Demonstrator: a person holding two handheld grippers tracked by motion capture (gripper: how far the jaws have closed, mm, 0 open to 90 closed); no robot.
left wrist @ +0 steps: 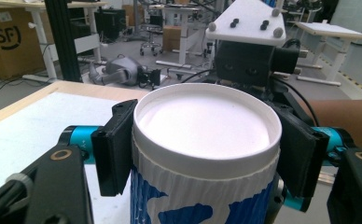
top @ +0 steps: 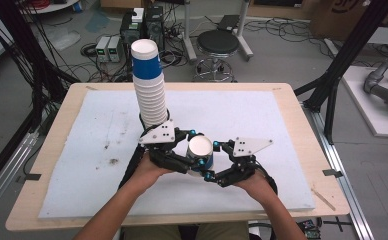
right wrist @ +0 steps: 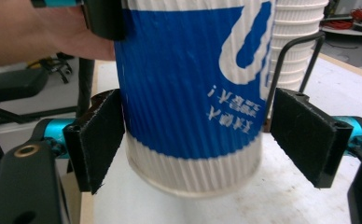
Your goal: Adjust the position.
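Even, diffuse indoor light, moderately bright; no hard shadows on the white mat (top: 262, 120). High view is soft with low detail. In the right gripper view the blue-and-white cup (right wrist: 193, 84) is slightly blurred at close range. Left gripper view: background soft, mild glare on the cup base.

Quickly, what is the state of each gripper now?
Left gripper: shut on the upside-down paper cup, gripping near its top.
Right gripper: open, its jaws on either side of the cup, with a gap at one pad.
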